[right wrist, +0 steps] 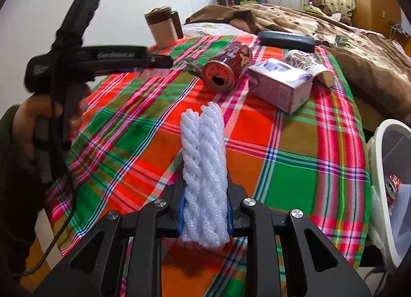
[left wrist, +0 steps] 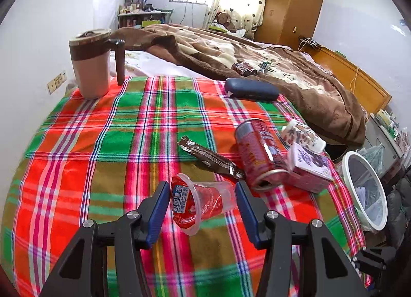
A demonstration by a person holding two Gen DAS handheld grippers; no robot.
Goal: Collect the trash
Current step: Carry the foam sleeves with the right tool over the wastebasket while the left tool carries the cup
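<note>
My left gripper is open, its blue pads on either side of a clear jelly cup with a red lid that lies on its side on the plaid cloth. Beyond it lie a brown wrapper, a red can, a pink carton and a small printed cup. My right gripper is shut on a white foam fruit net, held upright above the cloth. The can and carton lie ahead. The white trash bin is at the right edge.
A brown lidded mug stands at the far left corner. A dark blue case lies at the cloth's far edge, with a brown blanket behind. The bin stands off the right edge. The hand-held left gripper shows at the left.
</note>
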